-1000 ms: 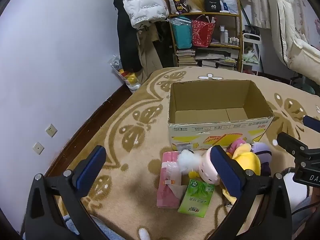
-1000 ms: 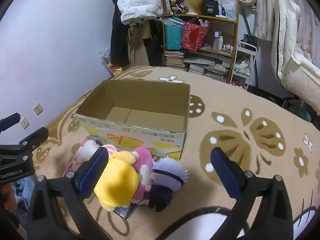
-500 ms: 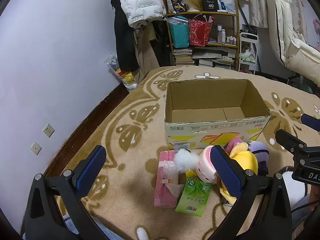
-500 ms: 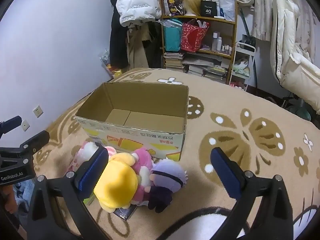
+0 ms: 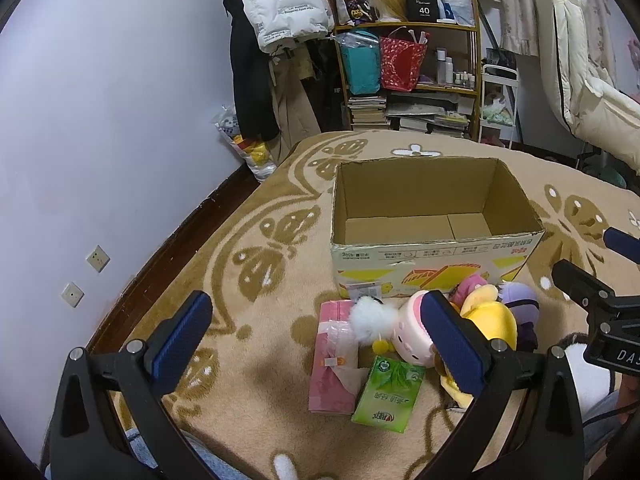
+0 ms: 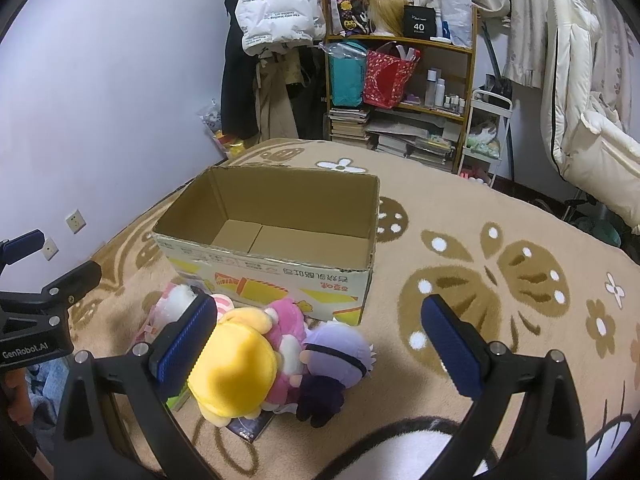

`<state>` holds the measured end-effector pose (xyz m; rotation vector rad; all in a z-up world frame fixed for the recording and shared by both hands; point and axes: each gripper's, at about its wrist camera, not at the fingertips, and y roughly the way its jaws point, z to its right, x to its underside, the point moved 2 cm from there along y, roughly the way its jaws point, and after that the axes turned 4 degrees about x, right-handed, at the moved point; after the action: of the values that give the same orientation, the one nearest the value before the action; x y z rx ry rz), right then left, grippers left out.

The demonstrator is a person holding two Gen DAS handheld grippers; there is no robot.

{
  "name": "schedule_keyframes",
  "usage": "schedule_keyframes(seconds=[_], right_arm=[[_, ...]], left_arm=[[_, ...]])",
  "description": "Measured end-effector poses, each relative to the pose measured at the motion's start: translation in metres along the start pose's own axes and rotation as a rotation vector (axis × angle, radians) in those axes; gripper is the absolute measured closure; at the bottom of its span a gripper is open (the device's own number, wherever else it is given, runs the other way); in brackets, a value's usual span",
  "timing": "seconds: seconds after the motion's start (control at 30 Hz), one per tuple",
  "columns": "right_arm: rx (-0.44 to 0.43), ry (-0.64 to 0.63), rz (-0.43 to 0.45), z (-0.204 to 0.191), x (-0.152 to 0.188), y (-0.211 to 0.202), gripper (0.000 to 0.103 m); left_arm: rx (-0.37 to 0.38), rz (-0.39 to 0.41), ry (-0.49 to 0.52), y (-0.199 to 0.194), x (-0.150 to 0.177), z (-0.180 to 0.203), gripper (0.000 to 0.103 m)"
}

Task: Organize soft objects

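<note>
An open, empty cardboard box (image 5: pixel 436 256) (image 6: pixel 280 276) stands on the carpet. In front of it lie a yellow plush (image 6: pixel 232 372) (image 5: pixel 490 320), a pink plush (image 6: pixel 286 322), a purple-haired doll (image 6: pixel 336 354) (image 5: pixel 518 296), a pink-white round plush (image 5: pixel 408 330), a pink tissue pack (image 5: pixel 334 364) and a green tissue pack (image 5: pixel 388 394). My left gripper (image 5: pixel 316 338) is open and empty above the pink pack. My right gripper (image 6: pixel 320 344) is open and empty above the plush pile.
A beige patterned carpet (image 6: pixel 500 280) covers the floor. A shelf (image 5: pixel 408 76) with bags and books and hanging coats (image 5: pixel 260 60) stand at the back. The wall (image 5: pixel 100 140) runs along the left. A white chair (image 6: pixel 584 128) is at the right.
Both grippers have risen and drawn back slightly, so the box and toys sit a little lower and farther in view. Both stay open. No object has moved.
</note>
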<state>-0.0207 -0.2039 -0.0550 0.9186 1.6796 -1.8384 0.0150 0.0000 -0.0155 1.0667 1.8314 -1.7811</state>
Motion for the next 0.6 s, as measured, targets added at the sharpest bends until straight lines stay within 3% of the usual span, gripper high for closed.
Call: schedule_keyframes(seconds=[0.6], right_arm=[[0.002, -0.008, -0.002, 0.0001, 0.0006, 0.0004, 0.000]], left_arm=[[0.000, -0.001, 0.002, 0.0000, -0.0001, 0.0003, 0.000]])
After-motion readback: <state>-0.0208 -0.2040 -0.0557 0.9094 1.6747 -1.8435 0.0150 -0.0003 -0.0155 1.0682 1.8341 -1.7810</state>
